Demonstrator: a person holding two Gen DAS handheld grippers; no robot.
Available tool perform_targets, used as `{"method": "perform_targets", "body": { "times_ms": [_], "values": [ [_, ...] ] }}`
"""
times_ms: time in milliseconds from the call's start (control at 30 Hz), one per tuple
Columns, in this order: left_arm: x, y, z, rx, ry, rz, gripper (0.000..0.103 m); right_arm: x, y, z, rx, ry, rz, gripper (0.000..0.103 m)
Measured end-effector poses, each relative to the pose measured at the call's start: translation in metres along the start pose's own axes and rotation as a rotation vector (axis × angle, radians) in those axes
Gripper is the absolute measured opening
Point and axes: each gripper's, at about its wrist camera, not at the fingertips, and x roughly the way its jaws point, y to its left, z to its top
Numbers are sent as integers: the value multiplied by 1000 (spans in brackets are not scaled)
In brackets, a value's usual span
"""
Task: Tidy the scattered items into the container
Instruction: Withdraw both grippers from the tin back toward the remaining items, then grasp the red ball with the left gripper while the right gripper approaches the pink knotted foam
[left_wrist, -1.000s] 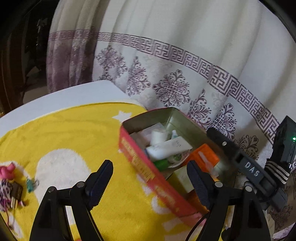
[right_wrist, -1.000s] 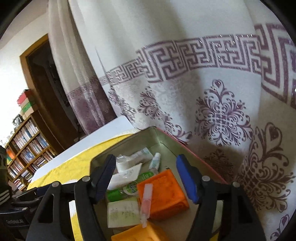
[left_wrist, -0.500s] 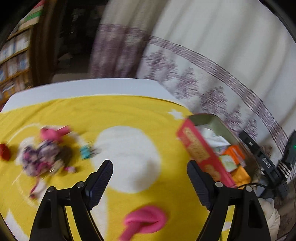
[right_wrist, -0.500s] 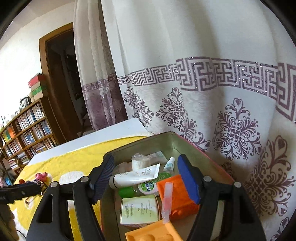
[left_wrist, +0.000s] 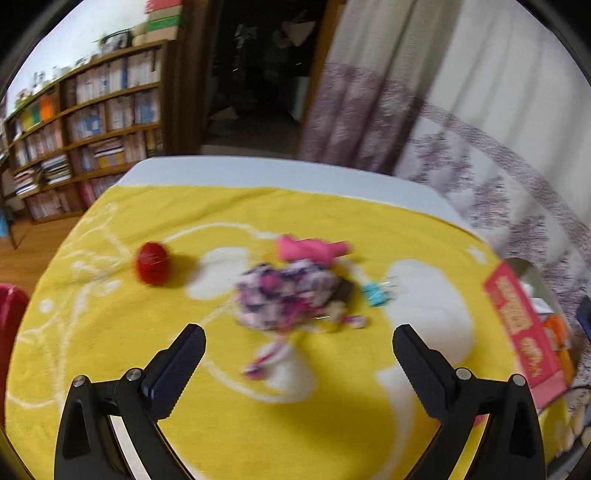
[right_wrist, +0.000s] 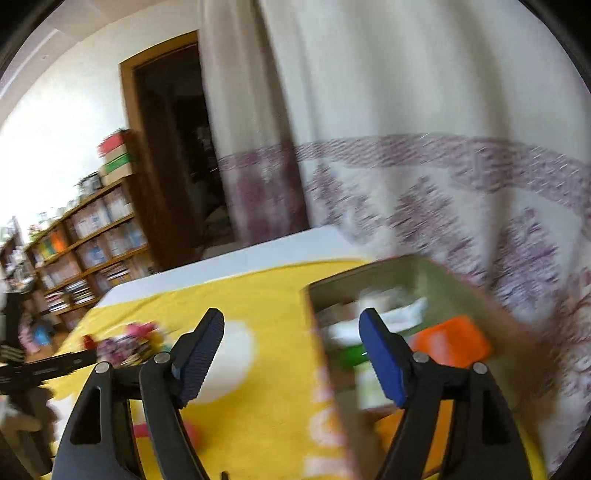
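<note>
In the left wrist view, blurred items lie scattered on the yellow towel (left_wrist: 110, 369): a red round thing (left_wrist: 152, 263), a pink item (left_wrist: 310, 248), a purple patterned pouch (left_wrist: 284, 295) and a teal clip (left_wrist: 376, 295). My left gripper (left_wrist: 298, 339) hovers just short of the pouch, its jaws opening wide with nothing between them. The red tin (left_wrist: 517, 325) sits at the far right. In the right wrist view the tin's near wall (right_wrist: 325, 380) crosses between the jaws of my right gripper (right_wrist: 291, 332); they are opening and grip nothing. An orange block (right_wrist: 454, 339), a green bottle (right_wrist: 351, 356) and white tubes (right_wrist: 391, 317) lie inside.
A patterned curtain (left_wrist: 461, 147) hangs close behind the table on the right. A bookshelf (left_wrist: 85, 129) and a dark doorway (left_wrist: 258, 74) stand beyond the far table edge (left_wrist: 277, 173). A red object (left_wrist: 7, 317) shows at the left edge. Another pink item (right_wrist: 184, 432) lies near my right gripper.
The left view has swung from the tin to the scattered pile, and its jaws stand wider. The right view has swung left, so the tin now sits to the right.
</note>
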Motion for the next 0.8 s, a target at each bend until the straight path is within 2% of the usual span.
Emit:
{"method": "perform_targets", "body": {
  "times_ms": [100,233,367,433,533,800],
  "values": [
    [0,29,1,-52,9,32,103,6,20,-9,-31,39,57,79],
    [-2,63,6,-93,-4,84,103,20,39,-21,-76,81,83,79],
    [5,91,15,-136,11,101,103,28,47,-30,-87,115,97,79],
    [11,98,20,-157,23,117,103,31,47,-32,-90,123,96,79],
    [20,105,28,-183,37,93,103,36,45,-33,-85,139,95,79],
    [53,114,52,-192,77,103,103,45,44,-41,-74,174,112,79]
  ]
}}
